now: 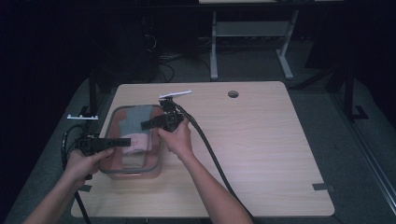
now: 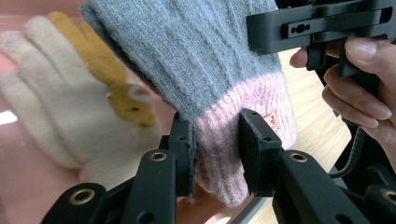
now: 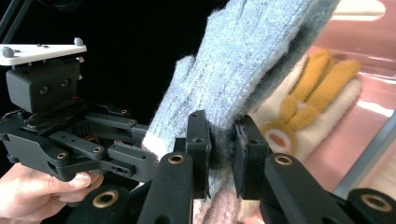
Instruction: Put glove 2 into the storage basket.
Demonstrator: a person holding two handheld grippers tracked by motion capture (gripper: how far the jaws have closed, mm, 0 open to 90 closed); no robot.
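Grey knit glove [image 2: 196, 60], pink-cuffed, is pinched by both left gripper [image 2: 217, 144] and right gripper [image 3: 222, 140], seemingly over the pink container [image 1: 156, 163] near the table's [image 1: 261, 154] left edge.

In my left gripper view, the grey glove [image 2: 196, 56] runs off the top edge and covers part of the cream glove [image 2: 60, 107]. From above, both gloves blur inside the container [image 1: 156, 161].

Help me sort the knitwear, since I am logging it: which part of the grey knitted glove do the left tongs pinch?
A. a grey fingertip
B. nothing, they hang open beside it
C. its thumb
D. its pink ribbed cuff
D: in the left gripper view the left tongs clamp the pink ribbed cuff of the grey knitted glove.
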